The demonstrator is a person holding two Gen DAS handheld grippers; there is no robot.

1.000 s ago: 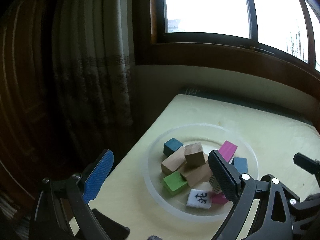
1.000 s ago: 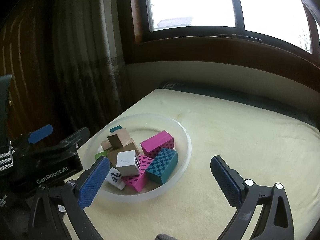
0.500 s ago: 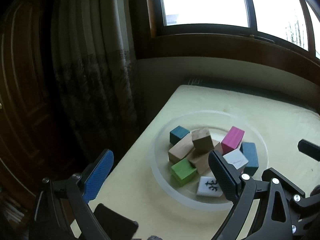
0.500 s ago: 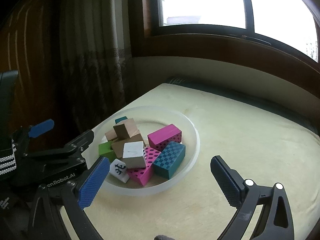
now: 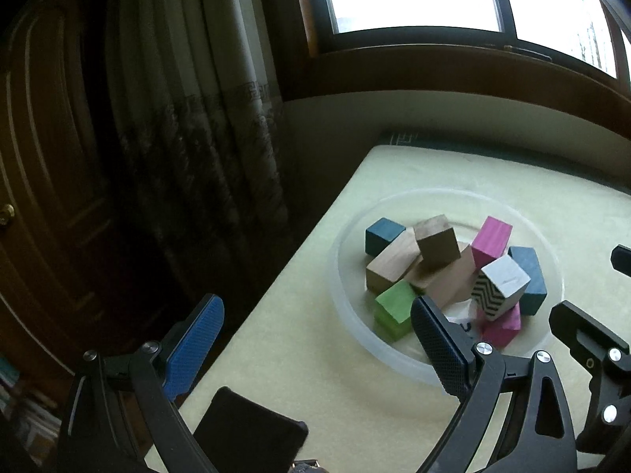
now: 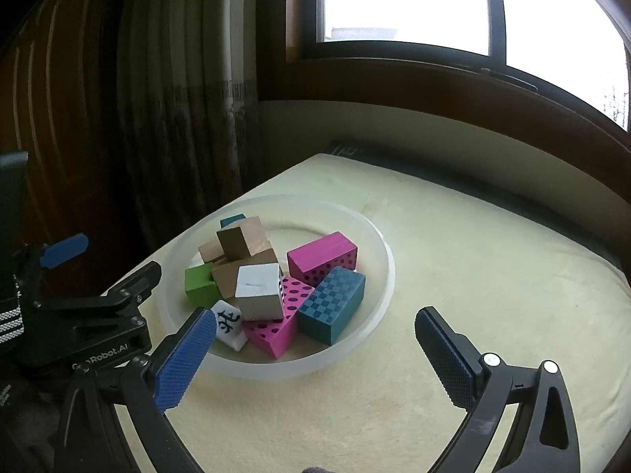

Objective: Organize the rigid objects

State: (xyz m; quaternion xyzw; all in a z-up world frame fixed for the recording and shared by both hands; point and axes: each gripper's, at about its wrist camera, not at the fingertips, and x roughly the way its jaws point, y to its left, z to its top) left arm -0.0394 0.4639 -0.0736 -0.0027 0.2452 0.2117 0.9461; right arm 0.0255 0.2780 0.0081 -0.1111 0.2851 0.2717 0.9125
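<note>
**Many painted blocks heaped in one translucent bowl**

Several wooden blocks lie piled together: a bare wood cube [image 6: 239, 241] sits highest, tilted on two plain wood bricks [image 5: 394, 263]. A white cube with black zigzag sides [image 6: 258, 291] leans on a magenta brick with dark dots [image 6: 276, 323]; a second magenta dotted brick [image 6: 322, 257] lies at its 1 o'clock. A teal checkered brick [image 6: 331, 304] rests at the 4 o'clock side of the pile, a green block [image 6: 199, 283] at 9 o'clock, a small teal cube [image 5: 383, 235] at the far side, and a white tile with a black mark [image 6: 228, 322] at 7 o'clock, partly hidden by a blue pad.

All of them lie inside a round, shallow, frosted plastic bowl [image 6: 380, 244], which stands on a pale yellow padded surface [image 6: 493, 276] near its left edge.

The left gripper [image 5: 315, 339] hovers at the bowl's 8 o'clock with jaws spread wide and nothing between them. The right gripper [image 6: 315, 349] hangs at the bowl's 5 o'clock, likewise wide apart and empty. A dark flat object [image 5: 248, 433] lies on the surface below the left gripper.

Behind stand patterned curtains [image 6: 189, 118], a dark-framed window [image 6: 394, 0] bright with daylight, and a wooden door [image 5: 43, 197] at 9 o'clock.
</note>
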